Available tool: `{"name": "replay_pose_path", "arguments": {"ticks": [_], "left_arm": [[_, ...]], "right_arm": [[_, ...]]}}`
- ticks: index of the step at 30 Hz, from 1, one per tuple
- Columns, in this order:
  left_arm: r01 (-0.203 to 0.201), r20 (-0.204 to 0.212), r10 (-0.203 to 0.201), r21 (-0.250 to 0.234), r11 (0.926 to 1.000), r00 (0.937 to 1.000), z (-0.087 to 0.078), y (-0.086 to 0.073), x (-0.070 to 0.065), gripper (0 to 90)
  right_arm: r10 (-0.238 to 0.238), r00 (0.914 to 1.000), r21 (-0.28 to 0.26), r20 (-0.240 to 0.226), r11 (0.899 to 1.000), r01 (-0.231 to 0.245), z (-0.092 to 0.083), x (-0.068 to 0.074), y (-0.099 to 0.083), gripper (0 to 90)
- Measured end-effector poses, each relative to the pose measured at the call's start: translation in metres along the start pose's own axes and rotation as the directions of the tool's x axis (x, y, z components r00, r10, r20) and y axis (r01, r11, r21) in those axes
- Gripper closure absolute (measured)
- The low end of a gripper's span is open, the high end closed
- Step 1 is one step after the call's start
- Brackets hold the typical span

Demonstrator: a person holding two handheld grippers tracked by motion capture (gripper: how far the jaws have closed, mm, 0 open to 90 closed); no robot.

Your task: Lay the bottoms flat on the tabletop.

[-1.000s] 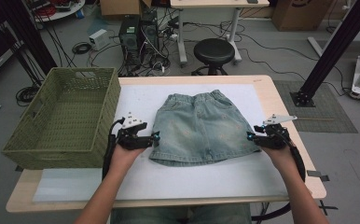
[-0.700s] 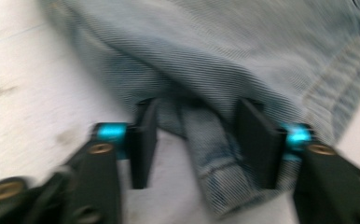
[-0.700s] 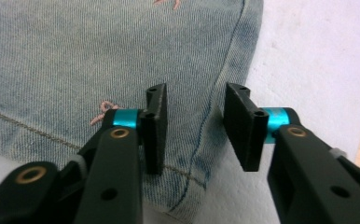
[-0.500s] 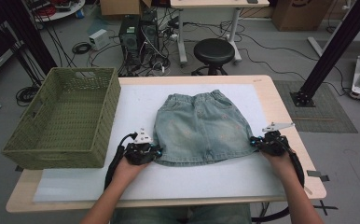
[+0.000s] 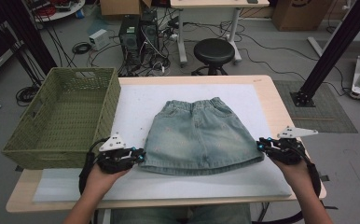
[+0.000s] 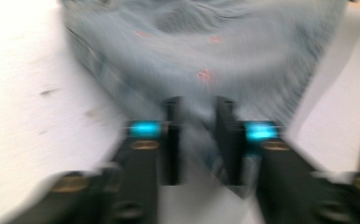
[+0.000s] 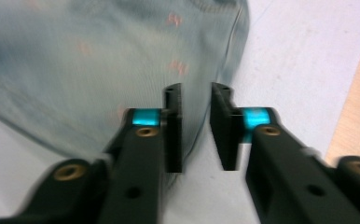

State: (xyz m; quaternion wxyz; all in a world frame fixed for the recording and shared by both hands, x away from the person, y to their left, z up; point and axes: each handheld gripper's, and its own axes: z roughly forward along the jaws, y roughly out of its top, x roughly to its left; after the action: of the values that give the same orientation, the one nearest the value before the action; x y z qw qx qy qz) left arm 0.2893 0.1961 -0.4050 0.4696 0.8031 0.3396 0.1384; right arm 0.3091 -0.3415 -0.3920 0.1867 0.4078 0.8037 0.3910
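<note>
Both grippers have slid outward from the hem corners they pinched half a second back, and their jaws have just been opening. Across the middle of the high view the denim skirt (image 5: 200, 135) lies flat on the white mat (image 5: 136, 100), right of the green basket (image 5: 61, 116). It looks soft, light and floppy; the two hem corners seem the best holds. At lower left the left gripper (image 5: 141, 156), at lower right the right gripper (image 5: 260, 145), point inward, released, cloth loose between parted jaws.
</note>
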Motion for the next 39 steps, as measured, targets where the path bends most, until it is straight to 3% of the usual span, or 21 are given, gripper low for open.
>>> {"name": "replay_pose_path", "arguments": {"ticks": [2, 4, 9, 11, 16, 18, 20, 22, 24, 31, 39], "left_arm": [[0.028, -0.059, -0.029, -0.023, 0.9993, 0.9978, 0.001, 0.004, 0.004, 50.8], [0.037, -0.075, -0.04, -0.038, 0.9986, 0.9964, 0.005, 0.008, 0.007, 41.9], [0.015, -0.12, -0.017, -0.012, 0.9998, 0.9927, 0.027, 0.012, 0.012, 38.3], [0.041, -0.113, -0.04, 0.006, 0.9991, 0.9928, 0.036, 0.009, 0.014, 37.6], [0.048, -0.095, -0.039, 0.092, 0.9946, 0.9947, 0.049, -0.005, 0.012, 37.4], [0.037, -0.06, -0.028, 0.149, 0.9881, 0.9978, 0.055, -0.013, 0.009, 42.0], [-0.039, -0.07, 0.05, 0.142, 0.9891, 0.9963, 0.056, -0.017, 0.002, 54.8], [-0.033, -0.035, 0.039, 0.149, 0.9882, 0.9986, 0.055, -0.016, -0.001, 73.5], [-0.051, -0.04, 0.057, 0.155, 0.9867, 0.9975, 0.055, -0.015, -0.003, 84.9], [-0.01, 0.034, 0.007, 0.097, 0.9952, 0.9994, 0.038, -0.017, 0.003, 86.2], [-0.021, 0.069, 0.014, 0.096, 0.9952, 0.9975, 0.021, -0.026, -0.003, 86.2]], "right_arm": [[-0.009, 0.9998, -0.011, 0.018, 1.0, 0.01, -0.003, 0.001, 0.003, 71.6], [-0.015, 0.9996, 0.003, 0.025, 1.0, 0.014, 0.002, 0.001, 0.007, 68.3], [-0.001, 0.9998, 0.069, 0.021, 0.998, -0.001, 0.028, -0.001, 0.002, 57.1], [0.004, 0.9999, 0.102, 0.011, 0.995, -0.005, 0.039, -0.001, -0.003, 57.3], [-0.021, 0.9997, 0.189, 0.013, 0.982, 0.018, 0.052, 0.002, -0.019, 64.7], [-0.01, 0.9999, 0.167, 0.013, 0.986, 0.007, 0.05, 0.001, -0.022, 73.6], [-0.007, 1.0, 0.168, -0.002, 0.986, 0.007, 0.048, 0.001, -0.024, 83.2], [-0.022, 0.9997, 0.168, -0.008, 0.985, 0.023, 0.046, 0.004, -0.025, 87.5], [-0.036, 0.9993, 0.171, -0.009, 0.985, 0.037, 0.044, 0.007, -0.025, 88.2], [-0.032, 0.9991, 0.153, -0.029, 0.988, 0.036, 0.027, 0.013, -0.027, 88.5], [-0.056, 0.9969, 0.16, -0.054, 0.985, 0.064, 0.012, 0.03, -0.034, 88.4]]}}
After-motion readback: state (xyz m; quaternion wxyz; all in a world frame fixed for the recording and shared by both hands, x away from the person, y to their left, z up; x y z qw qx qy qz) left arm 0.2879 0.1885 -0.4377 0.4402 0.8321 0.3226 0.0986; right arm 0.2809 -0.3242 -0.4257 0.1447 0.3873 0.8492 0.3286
